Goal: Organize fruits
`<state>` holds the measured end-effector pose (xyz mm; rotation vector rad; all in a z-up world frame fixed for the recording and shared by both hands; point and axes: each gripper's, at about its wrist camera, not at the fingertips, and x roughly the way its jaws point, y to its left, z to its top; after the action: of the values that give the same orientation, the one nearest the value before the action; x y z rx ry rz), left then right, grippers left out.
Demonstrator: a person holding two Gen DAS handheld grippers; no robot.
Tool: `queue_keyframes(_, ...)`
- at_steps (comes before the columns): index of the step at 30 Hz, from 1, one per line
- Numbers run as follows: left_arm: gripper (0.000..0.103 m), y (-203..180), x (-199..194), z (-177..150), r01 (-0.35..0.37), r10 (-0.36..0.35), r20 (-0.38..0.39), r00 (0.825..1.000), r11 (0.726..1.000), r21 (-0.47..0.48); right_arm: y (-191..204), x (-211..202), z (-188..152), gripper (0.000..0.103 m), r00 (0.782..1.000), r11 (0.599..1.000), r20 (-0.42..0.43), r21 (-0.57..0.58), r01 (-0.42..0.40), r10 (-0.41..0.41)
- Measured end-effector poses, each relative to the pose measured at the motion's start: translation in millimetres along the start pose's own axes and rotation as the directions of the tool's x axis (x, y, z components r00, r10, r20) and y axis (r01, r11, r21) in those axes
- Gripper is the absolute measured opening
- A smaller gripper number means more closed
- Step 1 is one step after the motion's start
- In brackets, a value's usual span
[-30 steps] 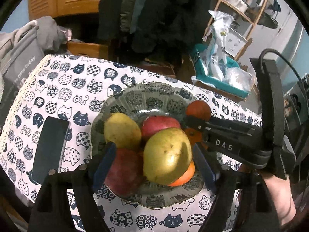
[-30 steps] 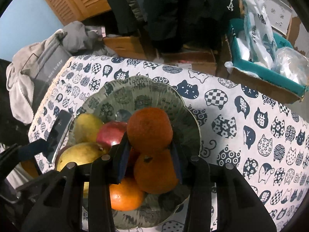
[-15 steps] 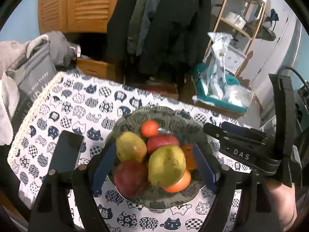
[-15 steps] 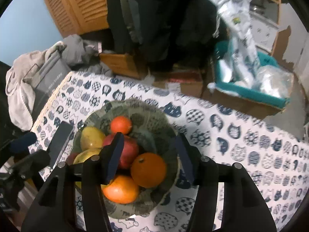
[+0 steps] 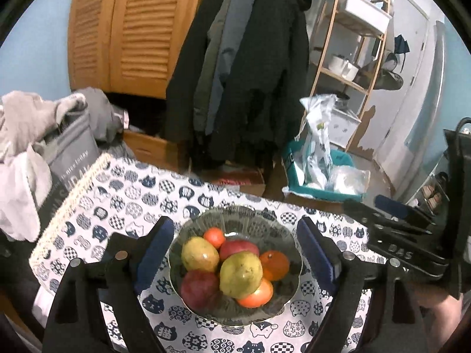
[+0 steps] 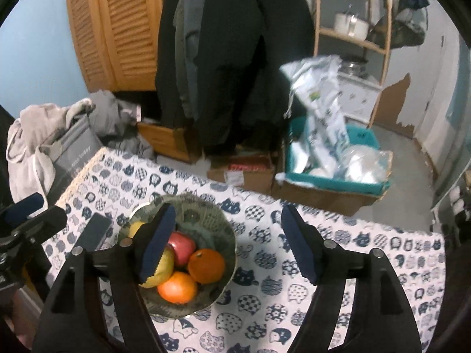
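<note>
Fruit bowl [image 5: 290, 267] sits below and ahead of both empty claws, left claw [image 5: 234, 257] centred over it, right claw [image 6: 228, 244] offset right (both opening).

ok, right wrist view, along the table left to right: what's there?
Left gripper → phone → fruit bowl → bare cat-print cloth.
</note>
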<state>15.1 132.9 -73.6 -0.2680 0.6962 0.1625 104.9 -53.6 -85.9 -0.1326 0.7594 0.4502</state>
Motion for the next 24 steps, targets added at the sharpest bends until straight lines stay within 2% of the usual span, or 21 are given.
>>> queue_keyframes(3, 0.094, -4.9, -11.9, 4.5, -0.01, 0.009, 0.023, 1.0, 1.0, 0.013, -2.0, -21.1, 3.0, 0.08, 0.999, 1.0, 0.037, 0.0, 0.02, -0.02)
queue_keyframes(9, 0.102, -18.8, -35.5, 12.8, -0.005, 0.002, 0.078, 0.997, 0.999, 0.048, -10.0, -58.0, 4.9, 0.081, 0.995, 0.999, 0.086, -0.001, 0.054, -0.054)
queue_keyframes(17, 0.102, -38.7, -71.4, 21.7, -0.03, 0.013, 0.172, 0.985, 0.995, 0.097, -29.9, -101.7, -3.5, 0.081, 0.987, 0.996, 0.132, 0.006, 0.087, -0.087)
queue_keyframes(24, 0.102, -48.5, -87.5, 24.1, -0.017, -0.004, 0.186, 0.983, 0.994, 0.11, -42.8, -127.7, -13.0, 0.082, 0.981, 0.994, 0.162, 0.008, 0.109, -0.109)
